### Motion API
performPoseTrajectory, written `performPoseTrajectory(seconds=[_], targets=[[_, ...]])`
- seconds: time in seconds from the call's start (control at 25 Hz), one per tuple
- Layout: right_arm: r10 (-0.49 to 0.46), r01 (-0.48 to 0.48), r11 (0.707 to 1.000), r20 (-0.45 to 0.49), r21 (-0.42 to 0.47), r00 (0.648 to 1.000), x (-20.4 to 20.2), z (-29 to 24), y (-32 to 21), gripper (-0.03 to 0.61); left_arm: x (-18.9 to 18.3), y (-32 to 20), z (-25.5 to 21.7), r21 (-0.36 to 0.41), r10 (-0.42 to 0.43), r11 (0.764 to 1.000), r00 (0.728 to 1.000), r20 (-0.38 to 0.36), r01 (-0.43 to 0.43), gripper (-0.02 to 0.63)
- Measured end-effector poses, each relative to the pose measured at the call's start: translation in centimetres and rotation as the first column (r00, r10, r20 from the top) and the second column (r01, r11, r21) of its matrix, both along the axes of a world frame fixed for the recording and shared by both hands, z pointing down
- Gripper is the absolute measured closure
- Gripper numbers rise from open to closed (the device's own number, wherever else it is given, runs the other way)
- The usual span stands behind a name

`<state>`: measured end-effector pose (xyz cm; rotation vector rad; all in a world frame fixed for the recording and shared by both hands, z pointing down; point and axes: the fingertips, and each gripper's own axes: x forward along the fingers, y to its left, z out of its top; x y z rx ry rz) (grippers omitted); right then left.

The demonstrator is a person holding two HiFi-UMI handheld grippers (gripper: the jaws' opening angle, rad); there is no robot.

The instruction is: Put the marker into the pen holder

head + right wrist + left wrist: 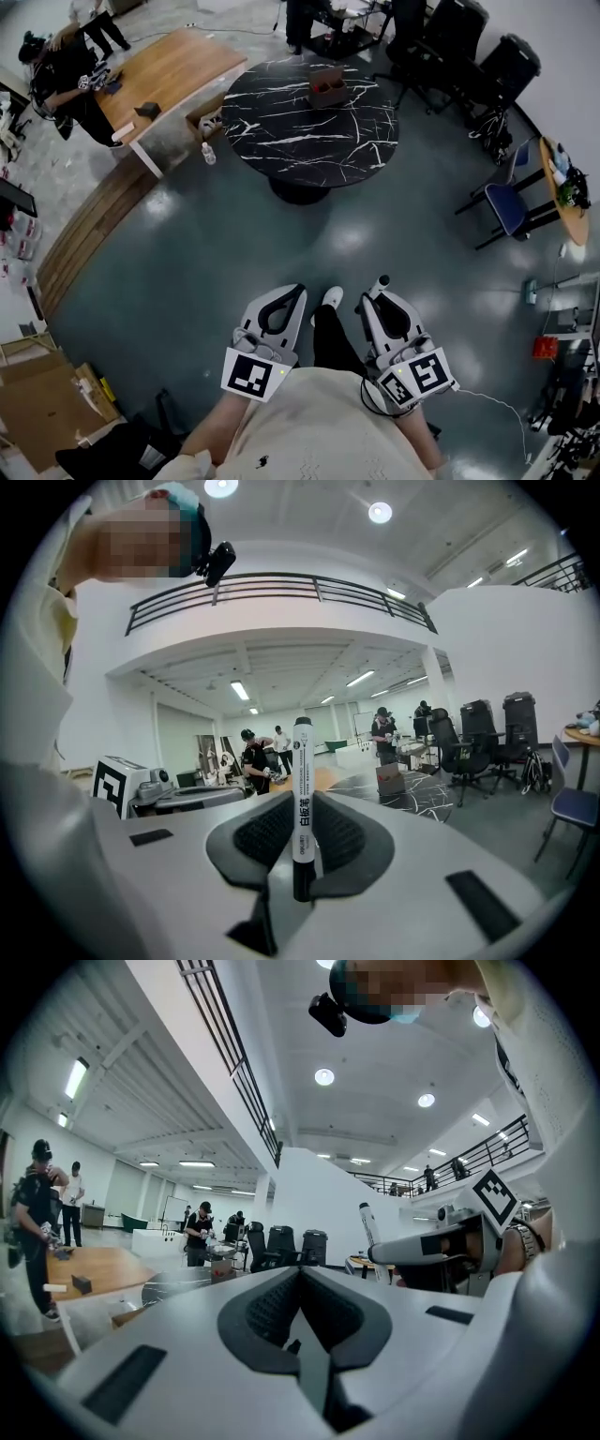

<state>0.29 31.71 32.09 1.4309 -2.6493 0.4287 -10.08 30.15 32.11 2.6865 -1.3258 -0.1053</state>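
A white marker with a black cap (302,761) stands upright between the pads of my right gripper (302,803), which is shut on it. In the head view the marker (381,282) pokes out past the right gripper (372,298), held close to the person's body. My left gripper (298,292) sits beside it; its jaws meet with nothing between them (302,1277). From the left gripper view the marker (367,1224) shows to the right. A brown box-like holder (326,86) stands on the round black marble table (309,131), far ahead of both grippers.
Dark office chairs (469,47) stand behind the table and a blue chair (506,206) to the right. At the left is a wooden counter (169,70) with people by it. Cardboard boxes (42,403) lie at the lower left. Grey floor stretches between me and the table.
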Motion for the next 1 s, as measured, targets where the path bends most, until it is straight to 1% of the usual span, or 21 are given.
performPoseTrajectory(seconds=[0.12,0.24,0.4,0.56,0.68,0.72,0.84,0.96,1.0], targets=[[-0.026,0.027,1.0,0.018,-0.006,0.999,0.8,0.7,-3.5,0.505,1.0,-3.2,0.2,-0.004,-0.024,1.0,1.0,0.005,0.024,0.601],[-0.052,0.052,0.999,0.039,-0.001,0.998,2.6,0.9,-7.7,0.505,2.7,-7.0,0.3,-0.012,-0.052,0.999,0.998,0.022,0.052,0.601],[-0.094,0.093,0.996,0.063,0.011,0.994,5.8,0.8,-14.2,0.505,6.0,-13.1,0.1,-0.014,-0.088,0.996,0.996,0.032,0.088,0.601],[-0.137,0.135,0.99,0.064,0.029,0.989,9.1,0.1,-18.7,0.505,9.8,-17.7,-0.9,0.011,-0.115,0.993,0.992,0.048,0.115,0.601],[-0.134,0.131,0.991,0.079,0.04,0.988,11.5,-0.4,-21.5,0.505,12.1,-19.8,-0.5,0.008,-0.093,0.996,0.988,0.124,0.092,0.601],[-0.129,0.126,0.991,0.088,0.043,0.988,12.2,-0.6,-22.4,0.505,12.6,-20.6,-0.6,0.008,-0.093,0.996,0.987,0.128,0.093,0.601],[-0.12,0.116,0.992,0.106,0.043,0.987,13.6,-0.7,-24.3,0.505,13.9,-22.9,-1.5,0.011,-0.119,0.993,0.99,0.08,0.118,0.601],[-0.112,0.109,0.994,0.103,0.031,0.988,14.8,0.0,-26.3,0.505,14.8,-24.9,-0.7,0.005,-0.096,0.995,0.987,0.131,0.096,0.601],[-0.106,0.104,0.994,0.102,0.025,0.989,15.0,0.3,-27.0,0.505,15.0,-25.8,-0.6,0.004,-0.095,0.995,0.987,0.128,0.096,0.601]])
